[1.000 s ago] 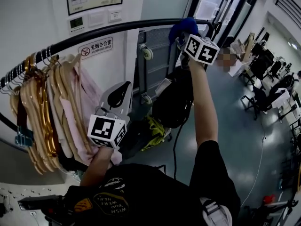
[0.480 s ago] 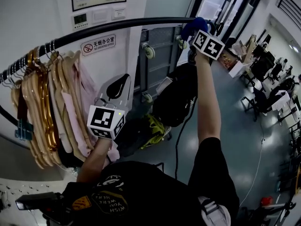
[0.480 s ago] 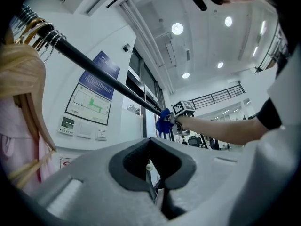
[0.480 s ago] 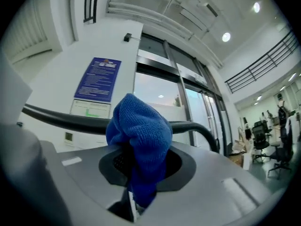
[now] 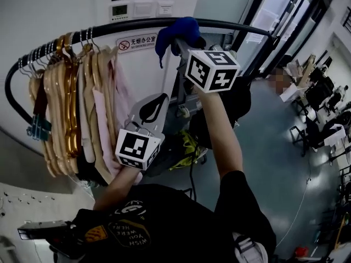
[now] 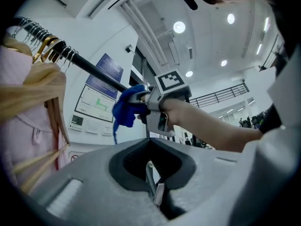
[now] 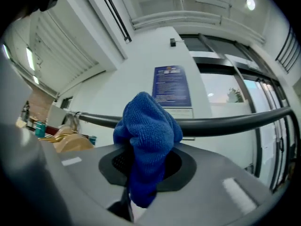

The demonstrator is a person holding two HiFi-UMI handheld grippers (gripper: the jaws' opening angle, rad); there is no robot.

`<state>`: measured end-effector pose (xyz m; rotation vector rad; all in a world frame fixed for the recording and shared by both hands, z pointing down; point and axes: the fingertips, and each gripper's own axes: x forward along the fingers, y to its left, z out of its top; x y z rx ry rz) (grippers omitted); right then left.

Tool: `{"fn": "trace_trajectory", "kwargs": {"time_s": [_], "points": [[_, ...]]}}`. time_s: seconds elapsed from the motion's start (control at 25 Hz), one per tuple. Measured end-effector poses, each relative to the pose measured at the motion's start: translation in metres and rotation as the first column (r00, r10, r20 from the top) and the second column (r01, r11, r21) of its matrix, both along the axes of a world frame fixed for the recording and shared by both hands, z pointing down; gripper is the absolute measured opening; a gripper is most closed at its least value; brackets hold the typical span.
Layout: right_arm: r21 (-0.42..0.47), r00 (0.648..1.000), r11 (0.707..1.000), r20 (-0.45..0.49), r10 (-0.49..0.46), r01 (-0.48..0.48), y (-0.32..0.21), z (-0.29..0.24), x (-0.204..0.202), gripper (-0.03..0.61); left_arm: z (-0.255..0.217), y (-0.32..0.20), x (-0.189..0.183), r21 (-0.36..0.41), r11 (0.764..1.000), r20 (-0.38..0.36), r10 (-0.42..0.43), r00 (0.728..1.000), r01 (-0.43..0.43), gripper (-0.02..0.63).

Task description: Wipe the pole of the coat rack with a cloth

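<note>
1. Right gripper [image 7: 133, 202], lower centre: jaws closed on blue cloth [image 7: 148, 135].
2. Cloth, bunched, covers part of the black pole [image 7: 225, 122] crossing mid-frame.
3. Wooden hangers [image 7: 70, 142], left edge.
4. Blue poster [image 7: 171, 86], upper centre, on the wall.

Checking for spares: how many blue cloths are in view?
1: the blue cloth, clamped in the right hand-held gripper, up at the rack's pole. Others could be hidden behind the hanging clothes.

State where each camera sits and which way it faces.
Head view: on the person's head, looking down on pole, cloth, left tool, right tool; both arms show.
Left gripper view: on the left tool, facing up past its shut jaws toward the right tool and arm.
Right gripper view: on the right tool, facing the pole past its clamped cloth.
All three share cloth and pole.
</note>
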<state>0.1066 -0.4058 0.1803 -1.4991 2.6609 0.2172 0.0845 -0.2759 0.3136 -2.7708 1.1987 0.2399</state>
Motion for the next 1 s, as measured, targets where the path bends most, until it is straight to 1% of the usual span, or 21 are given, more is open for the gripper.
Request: {"fn": "trace_trajectory", "kwargs": {"time_s": [0.08,0.2,0.28,0.36,0.44,0.48,0.56,0.64,0.72,0.8,0.88,0.96,1.0], "points": [[-0.005,0.996,0.996,-0.025,-0.090,0.089,0.007,0.001,-0.044,0.084,0.006,0.004,-0.001,-0.007,1.000,-0.013,-0.006,1.000,0.006,-0.002],[-0.010,0.984,0.985,-0.030,-0.175,0.174,0.015,0.003,-0.093,0.084,0.024,0.011,0.004,-0.040,0.999,-0.004,0.004,1.000,-0.004,-0.002],[-0.012,0.972,0.974,-0.055,-0.228,0.228,0.022,0.005,-0.123,0.084,0.031,0.012,0.007,-0.057,0.998,0.004,0.013,1.000,-0.013,-0.002],[-0.016,0.961,0.964,-0.074,-0.267,0.267,0.027,0.005,-0.143,0.086,0.030,0.011,0.009,-0.055,0.998,0.002,0.019,1.000,-0.019,-0.002],[-0.016,0.962,0.963,-0.056,-0.268,0.268,0.027,0.004,-0.137,0.086,0.024,0.012,0.010,-0.042,0.999,-0.010,0.024,1.000,-0.024,-0.002],[-0.012,0.968,0.968,-0.039,-0.249,0.249,0.024,0.003,-0.124,0.086,0.020,0.012,0.011,-0.035,0.999,-0.018,0.027,0.999,-0.027,-0.002],[-0.011,0.984,0.983,-0.003,-0.181,0.181,0.015,0.002,-0.084,0.086,0.012,0.012,0.011,-0.023,0.999,-0.033,0.035,0.999,-0.035,-0.002],[-0.024,0.995,0.995,0.030,-0.094,0.094,0.002,0.000,-0.035,0.086,0.007,0.011,0.012,-0.020,0.999,-0.046,0.045,0.998,-0.046,-0.002],[-0.052,0.998,0.999,0.059,0.004,-0.001,-0.011,-0.001,0.021,0.086,0.007,0.010,0.016,-0.023,0.998,-0.049,0.058,0.997,-0.060,-0.002],[-0.091,0.993,0.992,0.075,0.096,-0.089,-0.023,0.000,0.076,0.086,0.009,0.010,0.023,-0.029,0.997,-0.048,0.075,0.996,-0.076,-0.002],[-0.120,0.981,0.978,0.062,0.181,-0.173,-0.035,0.000,0.127,0.086,0.010,0.009,0.029,-0.034,0.995,-0.050,0.089,0.995,-0.090,-0.002],[-0.141,0.960,0.953,0.043,0.276,-0.268,-0.047,-0.001,0.177,0.086,0.009,0.009,0.032,-0.038,0.994,-0.052,0.099,0.994,-0.101,-0.002],[-0.151,0.943,0.935,0.035,0.330,-0.321,-0.054,-0.001,0.202,0.086,0.009,0.010,0.032,-0.038,0.994,-0.051,0.103,0.993,-0.105,-0.002]]}}
